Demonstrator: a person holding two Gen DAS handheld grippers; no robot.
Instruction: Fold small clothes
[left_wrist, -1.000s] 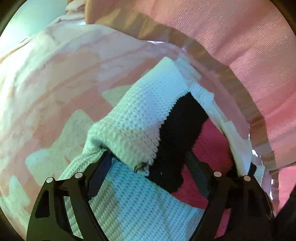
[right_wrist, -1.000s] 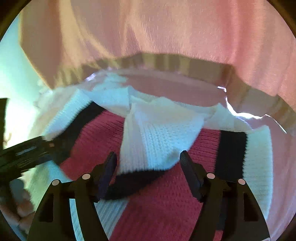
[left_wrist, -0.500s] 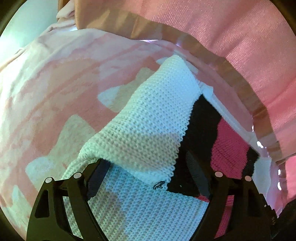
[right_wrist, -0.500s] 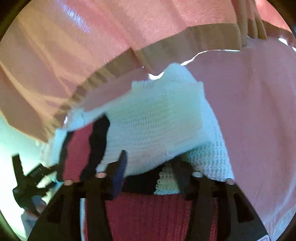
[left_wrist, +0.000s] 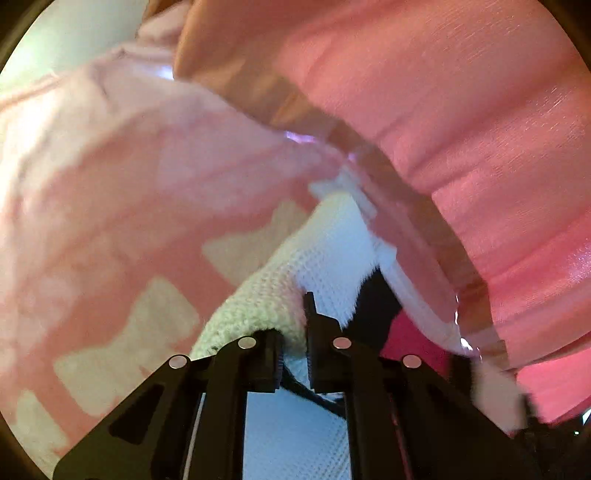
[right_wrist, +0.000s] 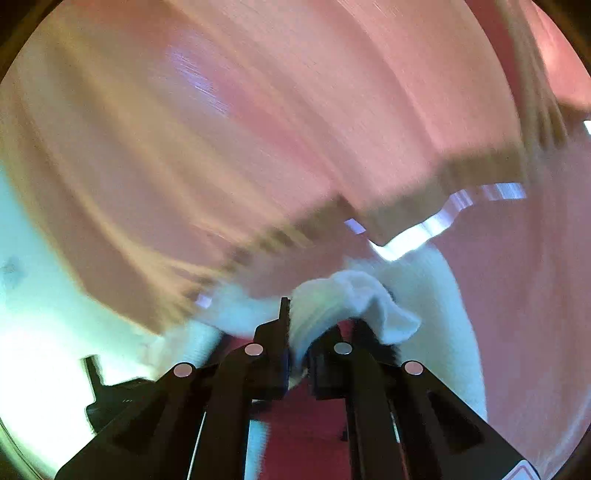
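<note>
L gripper (left_wrist: 293, 343) | knit sweater (left_wrist: 325, 254) pinched btwn fingers (R gripper (right_wrist: 297, 350) too)

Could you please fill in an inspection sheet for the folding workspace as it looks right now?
Surface: pink bedsheet with pale bow prints.
Job's things: white, black and red knit garment, bunched at both grasp points.
Clutter: nothing seen.
Grippers: left tool shut on a white knit fold; right tool shut on another white knit fold.
Cables: thin dark cord under the left tool's fingers.
Surroundings: pink curtain with tan hem hanging close behind; pale wall beyond.
</note>
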